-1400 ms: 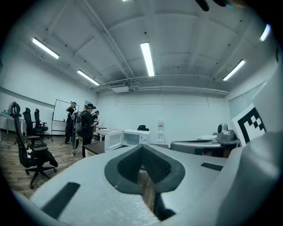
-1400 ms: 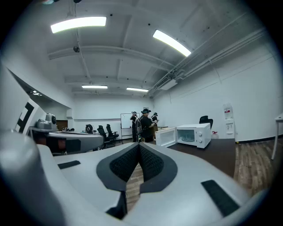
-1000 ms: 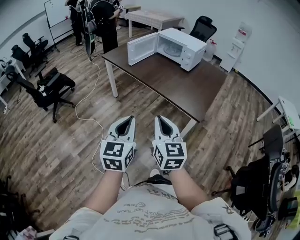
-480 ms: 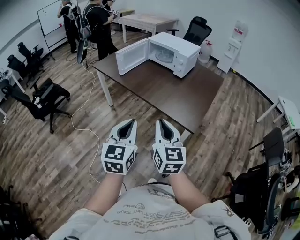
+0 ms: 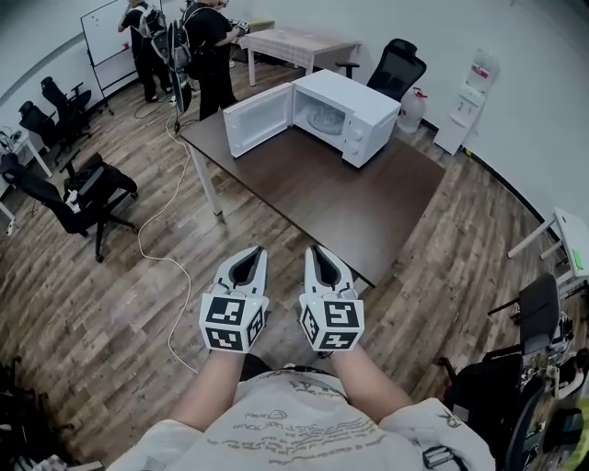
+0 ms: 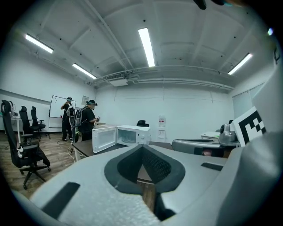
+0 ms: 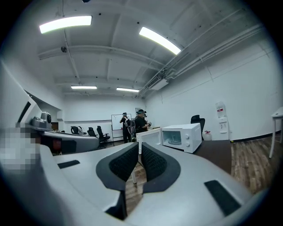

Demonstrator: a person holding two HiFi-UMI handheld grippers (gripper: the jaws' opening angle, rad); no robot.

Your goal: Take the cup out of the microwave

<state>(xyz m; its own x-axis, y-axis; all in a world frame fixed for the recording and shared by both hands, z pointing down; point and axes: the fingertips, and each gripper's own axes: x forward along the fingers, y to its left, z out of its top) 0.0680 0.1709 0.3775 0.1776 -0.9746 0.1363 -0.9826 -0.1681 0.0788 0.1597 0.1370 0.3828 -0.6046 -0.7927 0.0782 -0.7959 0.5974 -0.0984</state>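
A white microwave (image 5: 342, 109) stands at the far end of a dark brown table (image 5: 359, 198), its door (image 5: 258, 120) swung open to the left. Its cavity looks pale, and I cannot make out a cup inside from this distance. My left gripper (image 5: 250, 254) and right gripper (image 5: 317, 251) are held side by side over the wooden floor, short of the table's near corner. Both are shut with nothing in them. In the left gripper view the microwave (image 6: 132, 134) shows beyond the closed left gripper (image 6: 142, 148). In the right gripper view the microwave (image 7: 182, 137) sits right of the closed right gripper (image 7: 139, 145).
Two people (image 5: 204, 46) stand by a whiteboard (image 5: 109, 26) at the back left. Black office chairs (image 5: 87, 189) stand left, another chair (image 5: 400, 64) behind the microwave. A cable (image 5: 152, 248) trails over the floor. A light table (image 5: 299, 41) and a water dispenser (image 5: 465, 101) stand at the back.
Both grippers have moved forward together toward the table, still shut. The table and microwave now sit nearer and lower in the head view.
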